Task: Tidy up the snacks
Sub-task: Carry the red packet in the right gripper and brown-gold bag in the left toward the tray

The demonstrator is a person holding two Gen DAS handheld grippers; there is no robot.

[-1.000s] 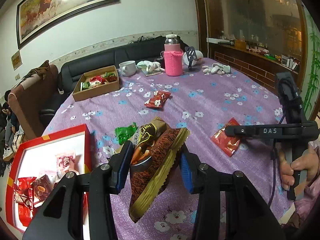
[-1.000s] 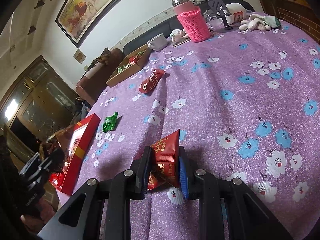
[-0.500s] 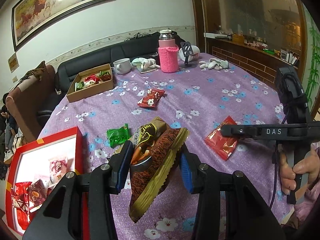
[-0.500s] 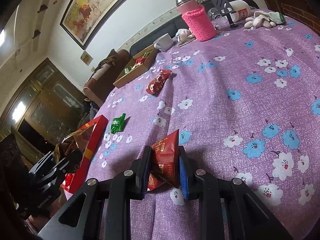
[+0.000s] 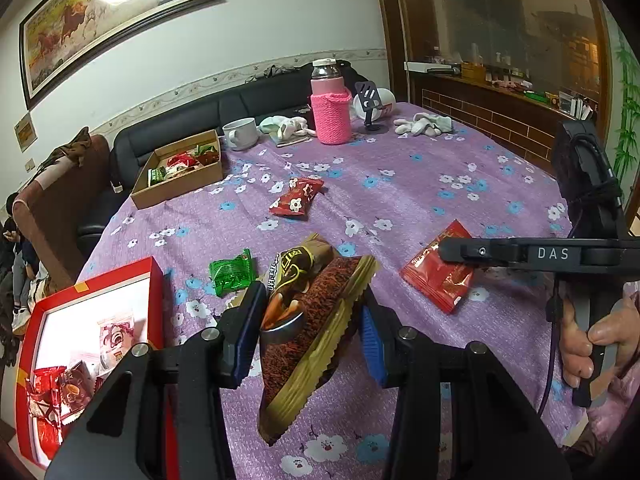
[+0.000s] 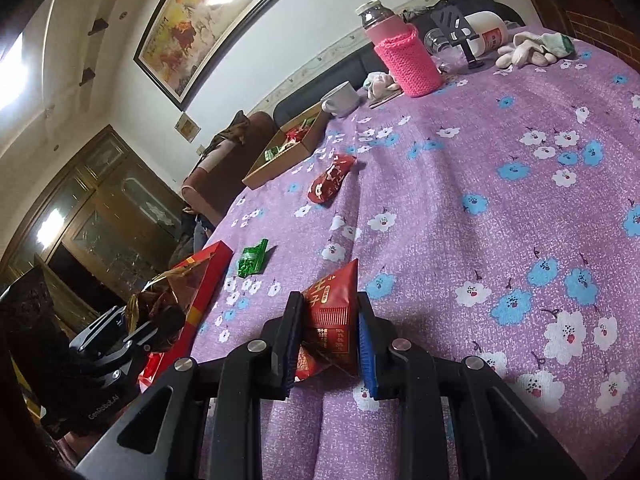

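left wrist view: the left gripper (image 5: pixel 310 322) sits at 6 o'clock, its jaws pinching a brown and gold snack bag (image 5: pixel 316 332) that hangs tilted between the blue pads above the purple flowered tablecloth (image 5: pixel 400 184). at 8 o'clock an open red box (image 5: pixel 156 280) holds several packets. a green packet (image 5: pixel 232 272) lies just beyond the bag toward 10 o'clock, a red flowered packet (image 5: pixel 296 200) at 12 o'clock, and a brown cardboard box (image 5: pixel 180 184) of snacks farther off at 11 o'clock. at 3 o'clock a hand (image 5: pixel 592 340) grips the handle of the right gripper, whose finger lies over a flat red packet (image 5: pixel 440 276) on the cloth.

right wrist view: the right gripper (image 6: pixel 326 340) at 6 o'clock has its jaws pressed onto that red packet (image 6: pixel 332 320), which stands on edge between them, its lower corner on the cloth. the green packet (image 6: pixel 252 260) lies at 10 o'clock, near the red box (image 6: pixel 208 276). a pink knitted bottle (image 6: pixel 404 52) stands at 1 o'clock.
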